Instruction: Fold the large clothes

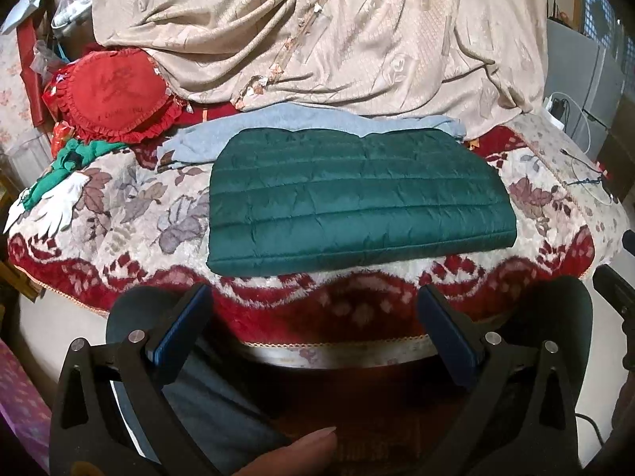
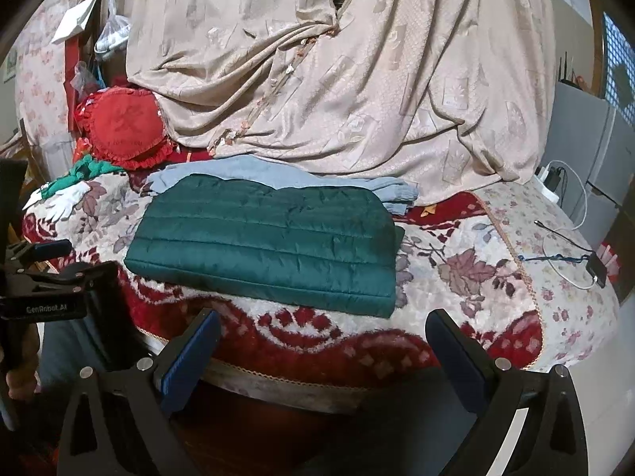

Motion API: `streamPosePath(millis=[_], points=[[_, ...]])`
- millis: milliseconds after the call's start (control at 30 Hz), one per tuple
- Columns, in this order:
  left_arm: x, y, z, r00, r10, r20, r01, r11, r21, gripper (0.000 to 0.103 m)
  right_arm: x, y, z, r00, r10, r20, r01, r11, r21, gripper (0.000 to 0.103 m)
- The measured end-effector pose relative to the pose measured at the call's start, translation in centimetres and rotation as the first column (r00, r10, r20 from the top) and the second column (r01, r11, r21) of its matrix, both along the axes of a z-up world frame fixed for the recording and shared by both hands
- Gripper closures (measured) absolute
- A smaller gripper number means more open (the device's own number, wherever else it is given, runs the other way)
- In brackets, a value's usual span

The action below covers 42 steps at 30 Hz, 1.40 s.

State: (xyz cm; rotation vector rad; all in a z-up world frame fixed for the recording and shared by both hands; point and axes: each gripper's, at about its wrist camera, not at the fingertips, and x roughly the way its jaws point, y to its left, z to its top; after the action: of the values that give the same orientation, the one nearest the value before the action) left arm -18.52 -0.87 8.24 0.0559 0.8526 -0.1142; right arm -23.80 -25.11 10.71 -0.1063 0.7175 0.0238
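A dark green quilted jacket (image 1: 359,202) lies folded into a flat rectangle on the floral blanket (image 1: 119,214) of the bed. It also shows in the right wrist view (image 2: 270,242). A folded light blue garment (image 1: 278,125) (image 2: 246,170) sits just behind it, partly under its far edge. My left gripper (image 1: 313,317) hangs open over the bed's near edge, short of the jacket, nothing between its blue pads. My right gripper (image 2: 323,343) is open too, also back from the jacket and empty. The left gripper's body (image 2: 43,277) appears at the left of the right wrist view.
A beige curtain-like cloth (image 1: 317,31) drapes over the back of the bed. A red frilled cushion (image 1: 119,93), green cloth and a white glove (image 1: 63,202) lie at the left. Cables and a small device (image 2: 595,269) rest on the right. A thumb (image 1: 293,452) shows below.
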Motion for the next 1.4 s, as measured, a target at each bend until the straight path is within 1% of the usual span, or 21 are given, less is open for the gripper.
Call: streamPosePath(millis=[100,300,500,667,867,967,1200,1400], points=[[0.1,0.2,-0.1,1.0,0.007,-0.007,-0.007,1.0,-0.003,0.0,0.3,0.1,-0.1,1.0,0.008,-0.008,-0.008,1.0,0.012,0.001],[0.3,0.2,-0.4,1.0,0.01,-0.022,-0.01,1.0,-0.008,0.0,0.7,0.5,-0.5,1.0,0.01,-0.024,-0.01,1.0,0.001,0.001],[0.6,0.0,-1.5,0.997,0.001,-0.081,-0.003,0.999,-0.032,0.0,1.0,0.1,-1.1,0.999,0.002,-0.054,-0.001,1.0,0.015,0.001],[-0.2,-0.2,-1.8,0.993,-0.021,-0.118,0.017,0.999,-0.036,0.0,0.5,-0.1,0.0,1.0,-0.005,-0.021,0.006,1.0,0.018,0.001],[-2.0,-0.5,-0.4,0.992,-0.064,-0.11,0.061,0.998,-0.029,0.0,-0.2,-0.1,1.4,1.0,-0.004,0.017,0.003,1.0,0.021,0.001],[-2.3,-0.7,-0.2,0.99,-0.072,-0.121,0.067,0.997,-0.04,0.0,-0.4,-0.1,1.4,1.0,0.001,0.019,-0.002,1.0,0.023,0.001],[-2.2,-0.9,-0.5,0.989,-0.062,-0.138,0.057,0.998,-0.037,0.0,-0.7,0.0,1.4,1.0,0.008,0.022,-0.009,1.0,0.026,0.001],[-2.0,-1.0,-0.9,0.987,-0.064,-0.148,0.059,0.998,-0.037,0.0,-0.3,0.2,0.9,1.0,0.01,0.003,-0.01,1.0,0.017,0.001]])
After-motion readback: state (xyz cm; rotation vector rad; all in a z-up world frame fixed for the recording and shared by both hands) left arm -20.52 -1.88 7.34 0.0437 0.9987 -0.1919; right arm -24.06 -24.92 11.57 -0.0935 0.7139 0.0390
